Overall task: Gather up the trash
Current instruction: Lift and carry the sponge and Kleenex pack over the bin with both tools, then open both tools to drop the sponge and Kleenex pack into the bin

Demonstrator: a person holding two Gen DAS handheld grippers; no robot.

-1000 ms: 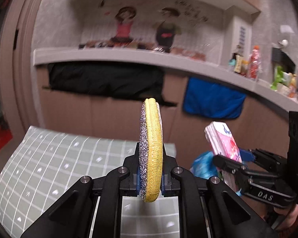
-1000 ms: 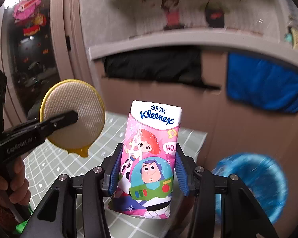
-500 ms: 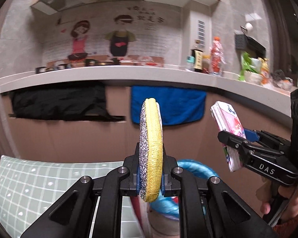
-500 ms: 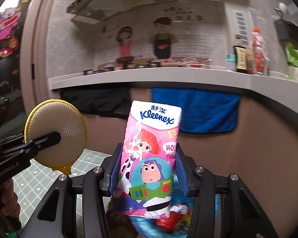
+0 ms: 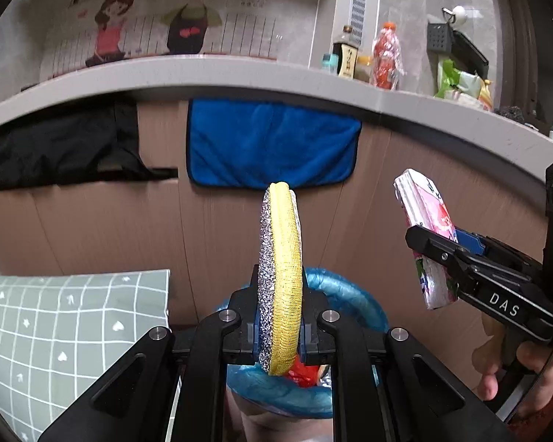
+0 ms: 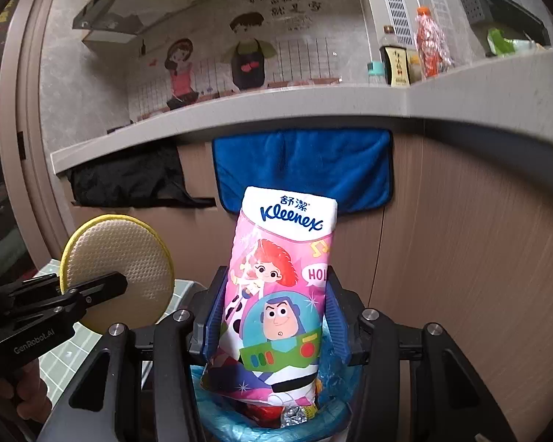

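Observation:
My left gripper (image 5: 279,326) is shut on a round yellow scrub pad (image 5: 279,258) with a silver side, held on edge; it also shows in the right wrist view (image 6: 116,269). My right gripper (image 6: 272,326) is shut on a pink Kleenex tissue pack (image 6: 280,294), also seen at the right of the left wrist view (image 5: 425,235). A bin lined with a blue bag (image 5: 346,296) sits below both grippers, with red and silver trash inside (image 6: 276,410). Both items hang above the bin's opening.
A table with a green checked cloth (image 5: 55,328) lies to the left. A wood-panelled counter front (image 6: 461,258) stands behind, with a blue towel (image 5: 272,143) and a black cloth (image 5: 55,147) hanging on it. Bottles (image 5: 385,55) stand on the counter.
Both grippers have swung right, away from the table and toward the counter front. The blue-lined bin has come into view below them. Both grips are unchanged.

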